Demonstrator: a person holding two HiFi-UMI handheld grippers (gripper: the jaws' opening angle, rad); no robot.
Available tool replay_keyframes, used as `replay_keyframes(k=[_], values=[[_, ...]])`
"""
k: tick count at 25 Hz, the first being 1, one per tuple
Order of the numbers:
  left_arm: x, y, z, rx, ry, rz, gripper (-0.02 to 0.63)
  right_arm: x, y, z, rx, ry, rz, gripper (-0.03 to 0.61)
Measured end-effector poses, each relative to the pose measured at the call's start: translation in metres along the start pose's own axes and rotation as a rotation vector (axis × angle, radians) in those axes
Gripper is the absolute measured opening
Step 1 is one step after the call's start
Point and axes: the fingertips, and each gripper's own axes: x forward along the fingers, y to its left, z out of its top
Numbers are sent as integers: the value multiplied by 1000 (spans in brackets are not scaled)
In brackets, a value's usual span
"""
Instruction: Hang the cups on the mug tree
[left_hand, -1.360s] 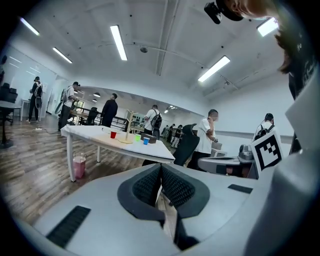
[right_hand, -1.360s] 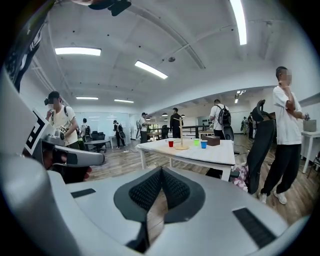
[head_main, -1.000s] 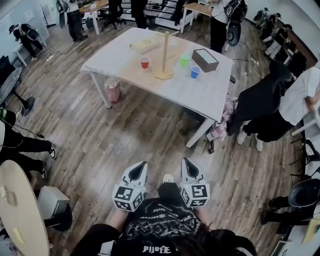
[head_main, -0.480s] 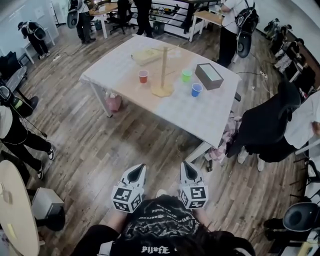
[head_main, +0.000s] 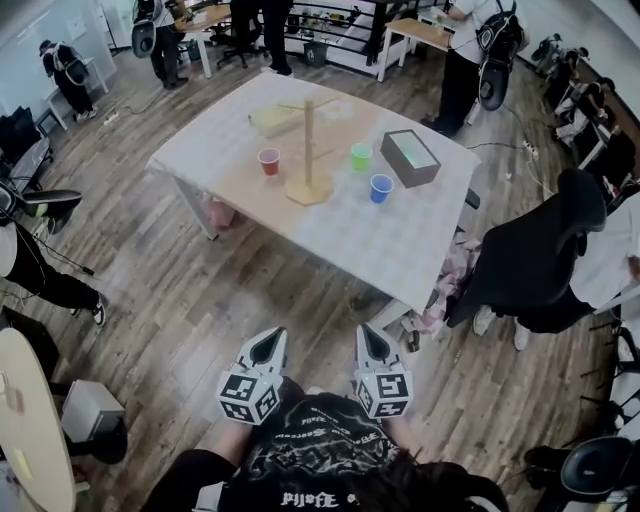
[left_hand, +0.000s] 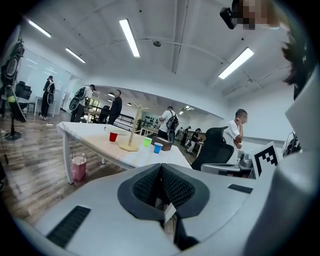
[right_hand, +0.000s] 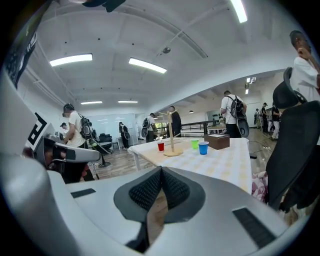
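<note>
Both claws are shut with nothing between their jaws: the left claw (head_main: 271, 336) and the right claw (head_main: 367, 332) sit side by side, low in the head view, over bare wooden floor (head_main: 190, 290). The tabletop (head_main: 400, 245) lies at 12 o'clock, well apart from them, with open floor up to its near edge. On it the mug tree (head_main: 308, 150) stands upright and bare. The red cup (head_main: 269, 161) is at its 10 o'clock, the green cup (head_main: 361, 156) at 2 o'clock and the blue cup (head_main: 381, 188) at 3 o'clock, all set inward from the edges. A dark box (head_main: 410, 157) sits just beyond the green cup. A black chair (head_main: 530, 250) crowds the tabletop's right corner, and a pink bag (head_main: 215, 212) hangs beside the left leg.
</note>
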Motion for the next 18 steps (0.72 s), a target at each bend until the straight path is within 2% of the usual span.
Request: replay_keyframes(k=[10,18], values=[[48,11,12,10,21,-30,20,28,-27,2,37,15,-36,9],[111,52,36,21,32,-88,21,85,-50,13,75,19,-104,9]])
